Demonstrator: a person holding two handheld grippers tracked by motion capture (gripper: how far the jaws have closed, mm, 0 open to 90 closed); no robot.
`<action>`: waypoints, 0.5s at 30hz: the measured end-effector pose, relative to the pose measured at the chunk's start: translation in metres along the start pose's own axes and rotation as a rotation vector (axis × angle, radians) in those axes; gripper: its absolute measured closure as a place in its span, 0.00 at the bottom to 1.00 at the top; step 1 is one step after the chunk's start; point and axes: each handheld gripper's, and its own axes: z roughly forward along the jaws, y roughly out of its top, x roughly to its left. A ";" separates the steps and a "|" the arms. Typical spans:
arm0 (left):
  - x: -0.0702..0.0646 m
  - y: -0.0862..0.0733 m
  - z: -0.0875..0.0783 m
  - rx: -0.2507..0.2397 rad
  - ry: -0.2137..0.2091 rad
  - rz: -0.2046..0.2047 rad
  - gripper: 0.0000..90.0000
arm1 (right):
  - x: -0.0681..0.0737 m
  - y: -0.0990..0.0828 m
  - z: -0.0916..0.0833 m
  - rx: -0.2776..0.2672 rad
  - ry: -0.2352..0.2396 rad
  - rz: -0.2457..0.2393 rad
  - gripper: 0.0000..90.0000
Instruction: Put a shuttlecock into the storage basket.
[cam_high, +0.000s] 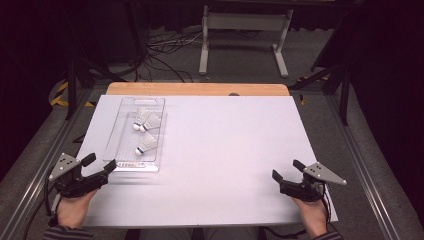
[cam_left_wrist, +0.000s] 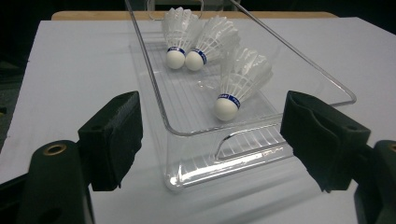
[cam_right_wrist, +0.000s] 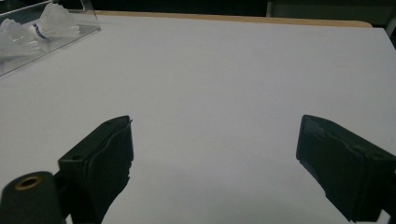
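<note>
Left gripper (cam_high: 102, 162) at near-left table corner, jaws spread wide, just short of clear tray's (cam_high: 150, 165) near end, maybe touching, hard to tell. Tray holds three shuttlecocks (cam_left_wrist: 240, 81), two side by side at far end, one nearer. Right gripper (cam_high: 286, 170) well apart on bare white table (cam_high: 225, 140), jaws also wide apart, holding nothing.

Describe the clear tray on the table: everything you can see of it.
The tray is a long, narrow bin of clear plastic, as it looks, with a ribbed floor, low walls, rounded corners and a cut-out handle at each short end. It lies flat on the white table, left of the middle, long axis running away from the person. Three white shuttlecocks lie inside, two side by side toward the far end, one nearer. The open left claw faces its near end, with one jaw on either side of it.
</note>
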 end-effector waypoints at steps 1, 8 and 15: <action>0.000 0.000 0.000 0.002 0.000 0.003 0.24 | 0.000 0.000 0.000 -0.001 0.000 0.001 0.13; -0.001 -0.004 0.001 -0.015 0.005 -0.001 0.24 | 0.000 0.000 0.000 0.001 0.001 0.003 0.13; 0.000 -0.007 0.000 -0.023 0.002 -0.010 0.24 | -0.001 0.000 0.000 0.002 0.001 0.004 0.13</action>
